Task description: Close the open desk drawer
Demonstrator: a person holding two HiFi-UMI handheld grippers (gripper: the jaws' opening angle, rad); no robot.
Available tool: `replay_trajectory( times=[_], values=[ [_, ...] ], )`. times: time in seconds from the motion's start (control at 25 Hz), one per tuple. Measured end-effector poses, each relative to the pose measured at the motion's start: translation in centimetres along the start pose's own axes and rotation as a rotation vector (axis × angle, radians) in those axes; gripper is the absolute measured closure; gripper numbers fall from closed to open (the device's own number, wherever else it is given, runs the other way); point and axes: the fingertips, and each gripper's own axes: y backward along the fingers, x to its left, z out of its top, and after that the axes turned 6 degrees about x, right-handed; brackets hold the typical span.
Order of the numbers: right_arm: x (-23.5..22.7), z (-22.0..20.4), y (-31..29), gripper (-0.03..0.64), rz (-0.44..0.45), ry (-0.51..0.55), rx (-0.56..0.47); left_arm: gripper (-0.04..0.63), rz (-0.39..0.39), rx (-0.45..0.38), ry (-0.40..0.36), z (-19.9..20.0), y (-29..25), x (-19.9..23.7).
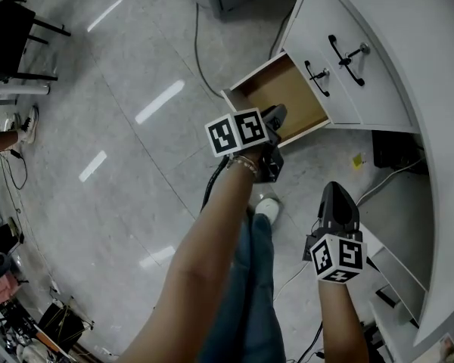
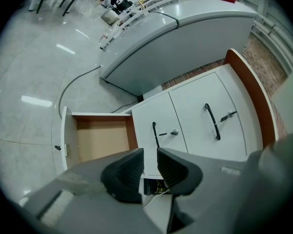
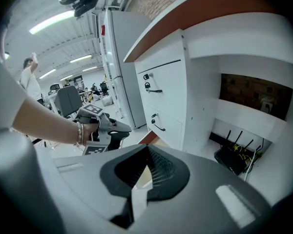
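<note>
The drawer [image 1: 284, 97] [image 2: 100, 140] stands pulled out of a white cabinet [image 1: 321, 21]. Its long axis runs straight out from the cabinet front over the floor [image 1: 136, 165], open top up. Only its bare wooden bottom shows. It lies just ahead and left of the jaws of the left gripper [image 1: 278, 113] [image 2: 150, 160], which stand slightly apart with nothing between them. That gripper tilts downward on an outstretched arm [image 1: 212, 233]. The right gripper [image 1: 334, 188] [image 3: 146, 151] is nearer the person, well apart from the drawer, also tilted down. Its jaws meet tip to tip, empty.
</note>
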Motion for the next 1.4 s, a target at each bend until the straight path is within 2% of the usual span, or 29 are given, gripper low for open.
replay_trajectory(
  times=[0.08, 0.16, 0.24, 0.32, 0.48, 0.72, 1.2, 1.4],
  values=[
    [0.1, 0.2, 0.1, 0.618, 0.003, -0.005, -0.007, 0.522, -0.01, -0.008, -0.029, 0.0, 0.8, -0.4],
    [0.0, 0.2, 0.2, 0.618, 0.006, -0.008, -0.009, 0.595, -0.015, -0.019, -0.102, -0.1, 1.9, -1.1],
    [-0.2, 0.2, 0.3, 0.618, 0.011, -0.004, -0.009, 0.595, -0.025, -0.026, -0.163, -0.4, 3.1, -1.7],
    [-0.4, 0.2, 0.4, 0.618, 0.02, 0.006, -0.01, 0.595, -0.026, -0.038, -0.188, -0.6, 4.6, -1.9],
    [-1.0, 0.3, 0.3, 0.618, 0.022, 0.028, -0.009, 0.595, 0.015, -0.066, -0.199, -1.1, 7.9, -0.7],
    [-1.5, 0.1, 0.3, 0.618, -0.004, 0.031, -0.027, 0.595, 0.067, -0.068, -0.168, -2.7, 11.1, 3.4],
    [0.0, -5.0, -0.7, 0.618, -0.054, 0.053, -0.086, 0.595, 0.042, 0.006, -0.234, -5.7, 11.0, 8.9],
    [-0.6, -8.0, -3.3, 0.618, -0.084, 0.08, -0.112, 0.595, 0.017, 0.011, -0.224, -6.1, 8.8, 12.7]
  ],
)
